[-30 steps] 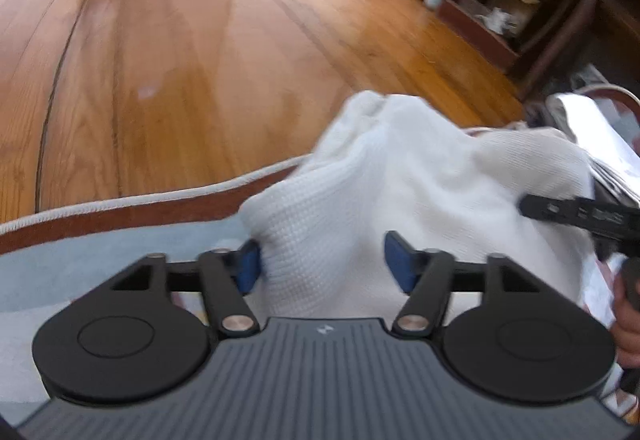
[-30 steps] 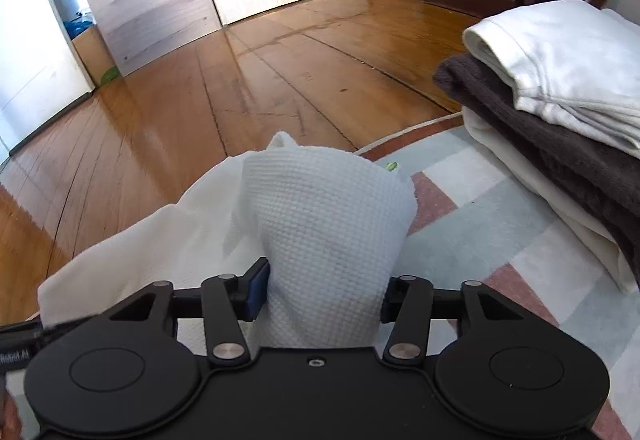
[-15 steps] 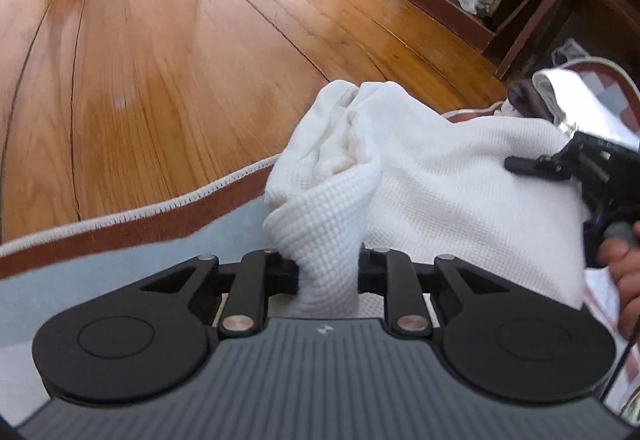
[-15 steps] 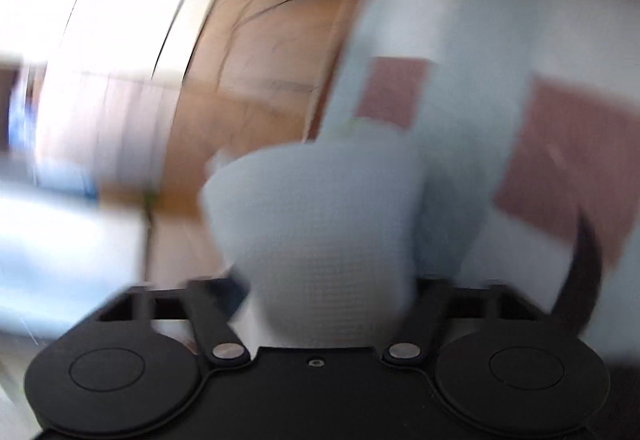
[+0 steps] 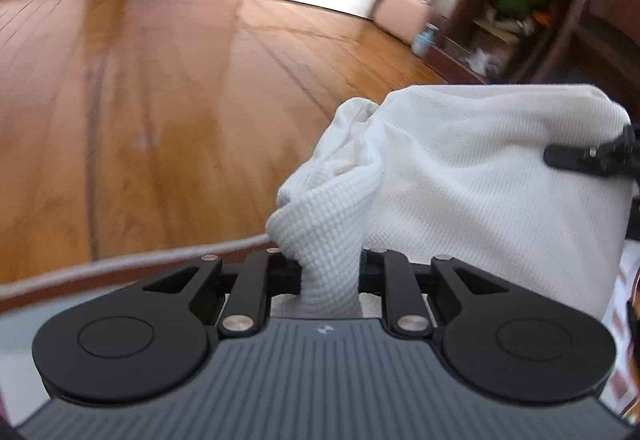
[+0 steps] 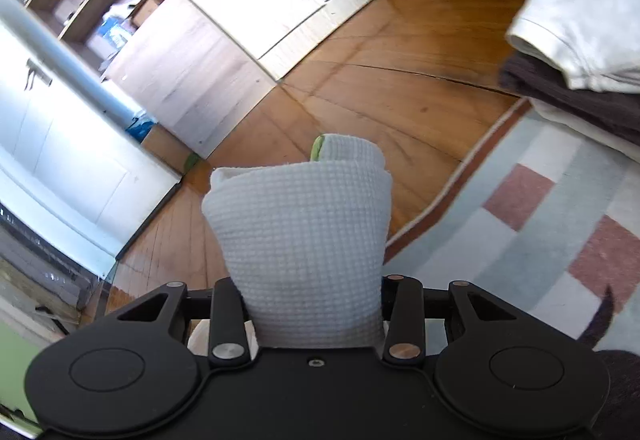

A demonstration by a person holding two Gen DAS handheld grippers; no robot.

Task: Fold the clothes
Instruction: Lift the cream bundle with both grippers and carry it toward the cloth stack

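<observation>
The left gripper (image 5: 329, 272) has its fingers drawn in narrow on a twisted bunch of the white cloth (image 5: 480, 176), which rises from between them and opens into a broad panel up and to their right. At the far right of that panel the right gripper (image 5: 592, 156) shows as a dark tip lying against the cloth. The cloth's long axis runs across from one gripper to the other, held up off the rug (image 5: 120, 272), with the wooden floor (image 5: 160, 100) ahead of the fingers.

In the right wrist view the right gripper (image 6: 316, 304) clamps a wider fold of the cloth (image 6: 300, 232) between its fingers; this end stands up ahead of them like a short roll, a green bit at its top edge. Ahead and to the right of these fingers a stack (image 6: 580, 52) of folded clothes lies on the checked rug (image 6: 540, 232), white on dark on pale.
</observation>
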